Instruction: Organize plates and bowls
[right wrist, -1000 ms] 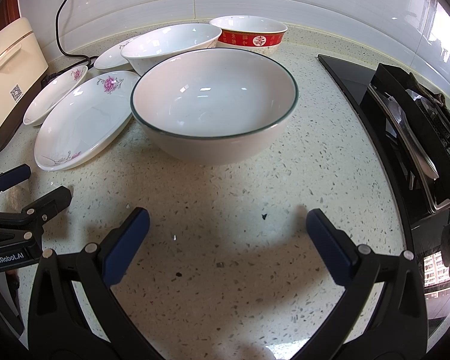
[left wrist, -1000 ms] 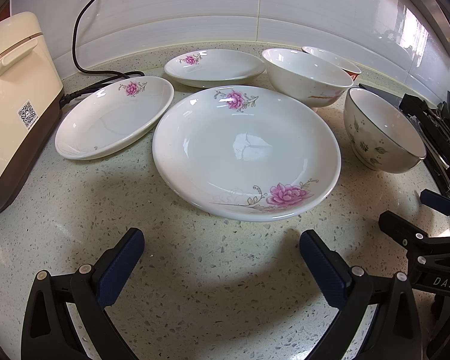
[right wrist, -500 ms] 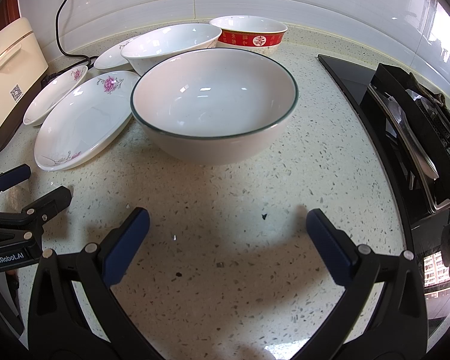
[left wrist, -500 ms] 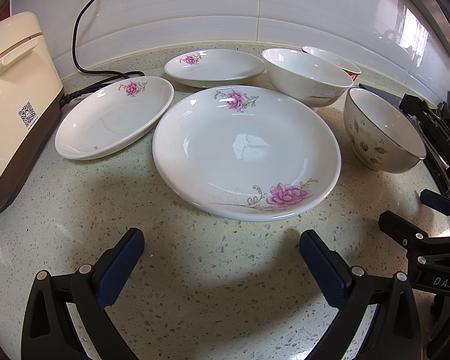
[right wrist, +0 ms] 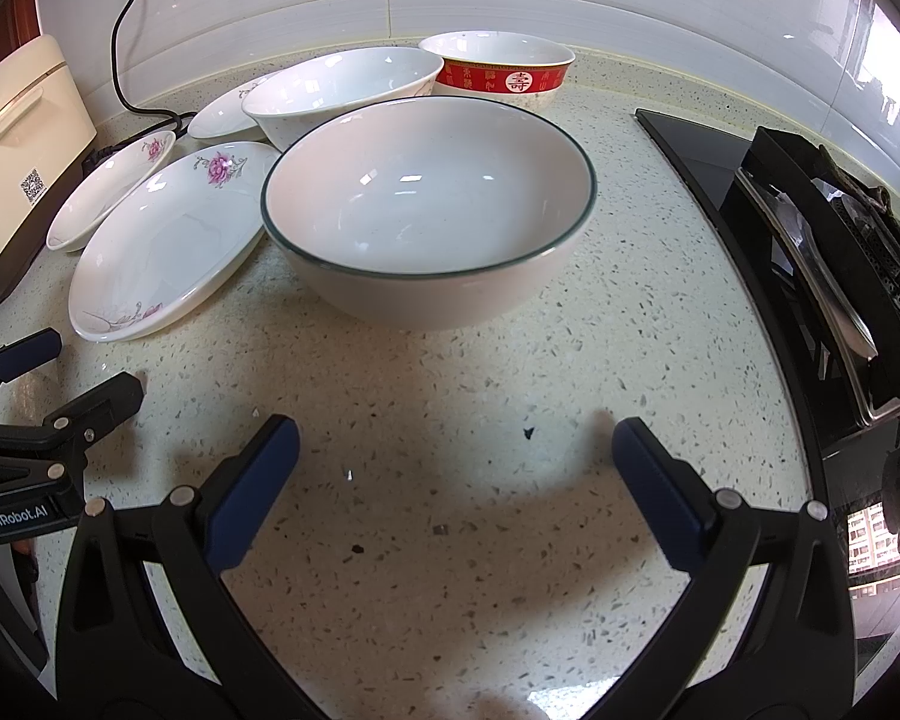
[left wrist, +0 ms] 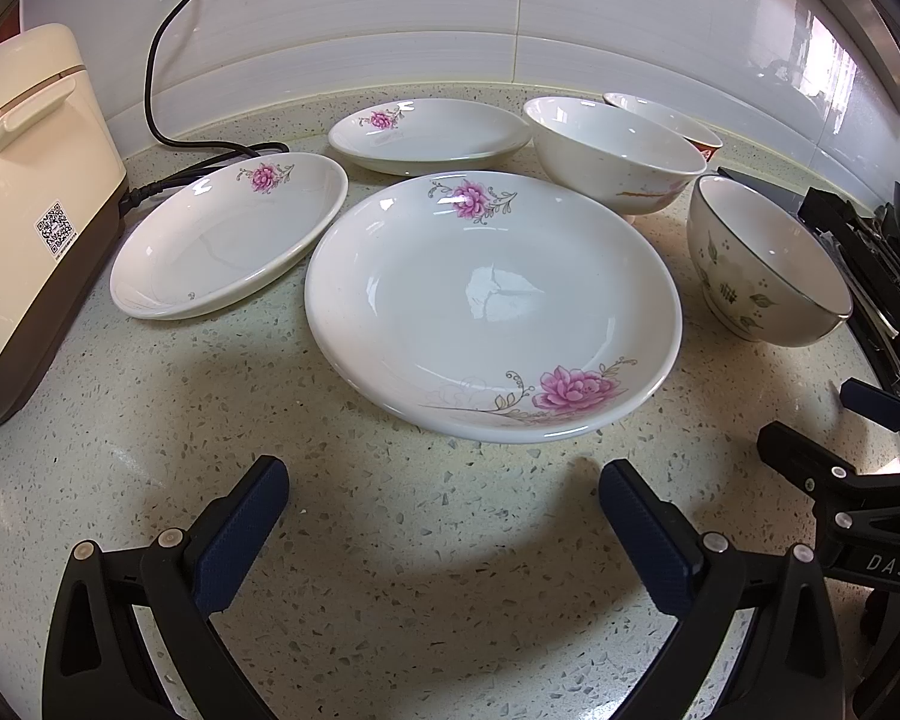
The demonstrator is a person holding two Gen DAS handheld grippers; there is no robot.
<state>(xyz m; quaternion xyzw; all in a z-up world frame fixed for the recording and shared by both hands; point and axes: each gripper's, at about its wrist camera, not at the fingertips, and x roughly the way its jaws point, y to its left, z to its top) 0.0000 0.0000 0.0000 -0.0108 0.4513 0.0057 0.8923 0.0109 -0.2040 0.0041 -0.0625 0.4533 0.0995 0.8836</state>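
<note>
Both tools are held spread and empty just above the speckled worktop (left wrist: 426,570): the left tool (left wrist: 444,504) faces the large flowered plate (left wrist: 492,306), and the right tool (right wrist: 456,456) faces the green-rimmed bowl (right wrist: 426,210). Nothing has yet been stacked. The step in hand is judged to be a first approach. For the plate, one pad should be slid under the near rim and the other brought down inside it, so that the glazed edge is pinched squarely and not chipped against its neighbours. The bowl is best taken by its near wall, low speed being kept.

Beyond the large plate, two smaller flowered plates (left wrist: 228,240) (left wrist: 429,135) are set apart from one another. A plain white bowl (left wrist: 615,150) stands further back, with a red-banded bowl (right wrist: 501,69) behind it near the wall. A cream appliance (left wrist: 30,204) with a black cord (left wrist: 168,60) is seen at the left, white wall tiles (left wrist: 390,12) at the back, and a black hob (right wrist: 810,228) at the right.
</note>
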